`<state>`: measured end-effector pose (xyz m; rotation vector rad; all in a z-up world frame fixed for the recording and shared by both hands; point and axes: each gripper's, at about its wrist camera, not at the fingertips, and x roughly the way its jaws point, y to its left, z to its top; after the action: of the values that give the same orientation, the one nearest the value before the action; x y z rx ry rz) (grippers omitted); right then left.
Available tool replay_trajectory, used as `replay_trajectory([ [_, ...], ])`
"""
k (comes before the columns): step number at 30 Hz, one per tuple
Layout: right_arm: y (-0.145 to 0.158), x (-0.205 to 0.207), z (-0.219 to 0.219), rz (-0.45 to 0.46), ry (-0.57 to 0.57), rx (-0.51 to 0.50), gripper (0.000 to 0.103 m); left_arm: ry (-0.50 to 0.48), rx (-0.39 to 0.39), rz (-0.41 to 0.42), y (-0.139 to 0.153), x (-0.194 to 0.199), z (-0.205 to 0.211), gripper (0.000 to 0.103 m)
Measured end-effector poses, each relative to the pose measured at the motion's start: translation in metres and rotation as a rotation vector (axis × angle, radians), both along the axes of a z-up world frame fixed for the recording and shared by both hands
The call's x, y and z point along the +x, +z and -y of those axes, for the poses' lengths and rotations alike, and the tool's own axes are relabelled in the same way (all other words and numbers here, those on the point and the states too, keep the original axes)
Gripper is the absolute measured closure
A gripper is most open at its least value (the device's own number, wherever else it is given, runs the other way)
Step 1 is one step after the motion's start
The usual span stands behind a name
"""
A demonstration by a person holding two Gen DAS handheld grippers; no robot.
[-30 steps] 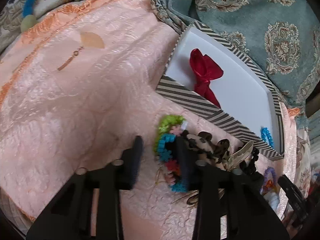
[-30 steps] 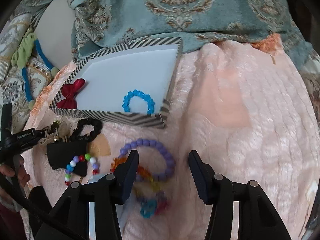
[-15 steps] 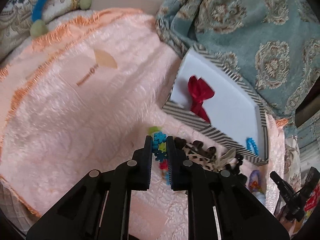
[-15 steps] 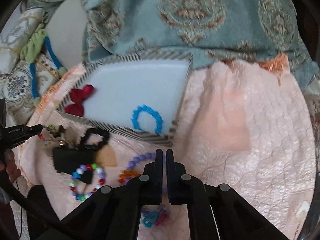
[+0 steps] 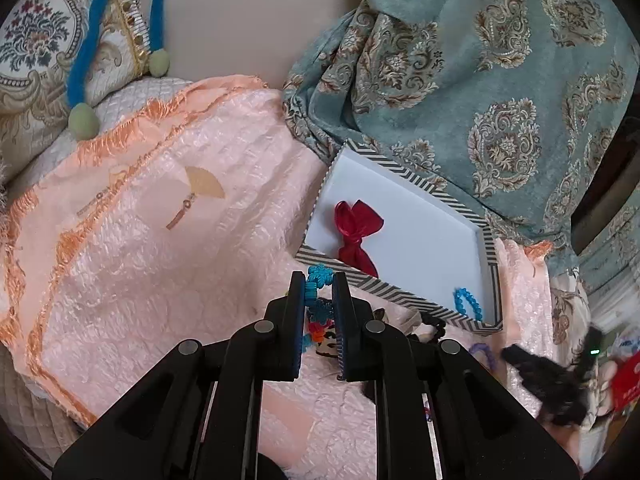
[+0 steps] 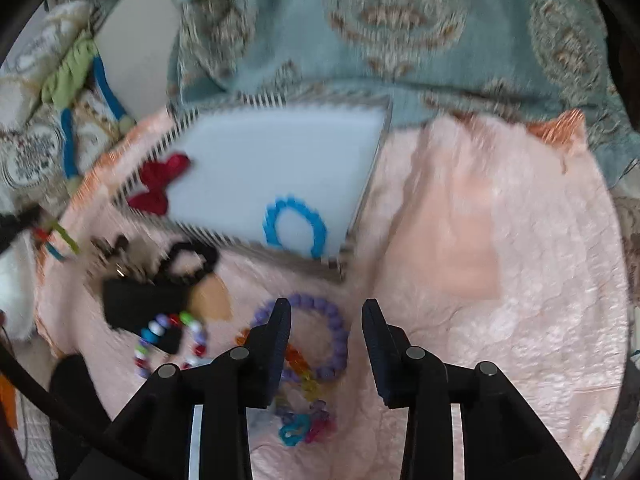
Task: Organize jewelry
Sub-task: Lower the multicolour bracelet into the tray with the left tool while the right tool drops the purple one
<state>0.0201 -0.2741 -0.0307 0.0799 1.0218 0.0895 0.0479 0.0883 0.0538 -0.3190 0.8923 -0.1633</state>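
Observation:
My left gripper (image 5: 319, 285) is shut on a bracelet of blue and coloured flower links (image 5: 320, 273), which hangs between the pads above the pink cloth. Just beyond stands the striped box (image 5: 394, 289) with a white floor, holding a red bow (image 5: 356, 232) and a blue bead bracelet (image 5: 466, 302). My right gripper (image 6: 326, 306) hovers over a purple bead bracelet (image 6: 340, 332) on the cloth, its jaws opening with nothing pressed between them. The right wrist view is blurred and shows the same box (image 6: 256, 246), bow (image 6: 160, 184) and blue bracelet (image 6: 269, 228).
Left of the purple bracelet lie a black scrunchie (image 6: 192, 256), a black card (image 6: 136, 304) and a multicoloured bead bracelet (image 6: 160, 328). Coloured chain links (image 6: 304, 428) lie near my right fingers. A teal patterned blanket (image 5: 500, 80) rises behind the box. Pillows (image 5: 36, 48) sit far left.
The left gripper closed on the flower bracelet and lifted it off the cloth. The right gripper shut, then opened again over the purple bracelet.

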Motion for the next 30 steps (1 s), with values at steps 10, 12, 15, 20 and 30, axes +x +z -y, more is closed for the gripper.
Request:
replay_trajectory([
  [10,0.015,-0.004,0.009,0.07,-0.009,-0.021,0.094,-0.012,0.008,0.012,0.008,0.001,0.008,0.091],
  [12,0.033,-0.012,0.012,0.102,-0.003,0.022,0.095,-0.013,0.005,0.014,0.009,0.002,0.009,0.091],
  [15,0.057,-0.02,0.01,0.146,0.009,0.039,0.095,-0.026,0.004,0.019,0.013,0.003,0.015,0.091],
  [20,0.085,-0.019,0.0,0.198,0.024,0.038,0.095,-0.062,0.016,0.037,0.024,0.007,0.033,0.091],
  [30,0.102,0.003,-0.015,0.229,0.046,0.048,0.095,-0.124,0.047,0.041,0.03,0.036,0.082,0.091],
])
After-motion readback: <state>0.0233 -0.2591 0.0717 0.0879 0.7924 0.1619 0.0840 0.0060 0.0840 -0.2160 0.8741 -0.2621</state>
